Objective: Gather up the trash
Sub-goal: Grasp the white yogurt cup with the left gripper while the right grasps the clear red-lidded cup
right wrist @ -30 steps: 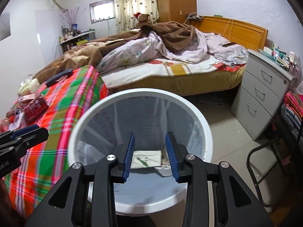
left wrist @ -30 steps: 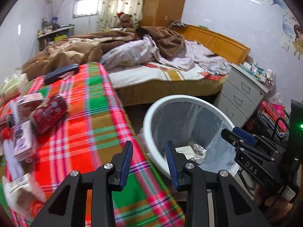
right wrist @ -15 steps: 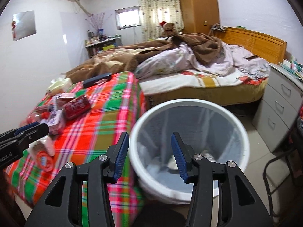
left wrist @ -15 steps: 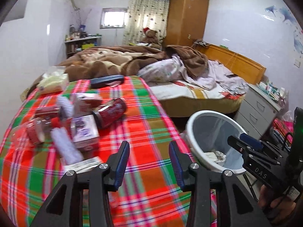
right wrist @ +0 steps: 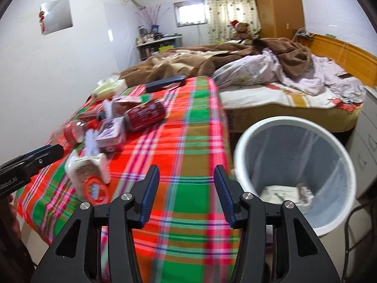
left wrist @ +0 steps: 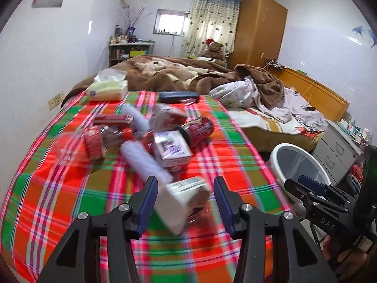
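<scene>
Right gripper lettered "DAS", jaws just opening, empty, beside bin.

Plaid-covered table, and it's cluttered: red can lying on its side at the middle, small carton just beside it, a white packet nearer the front edge, tissue pack and dark case beyond the can at the far edge.
</scene>
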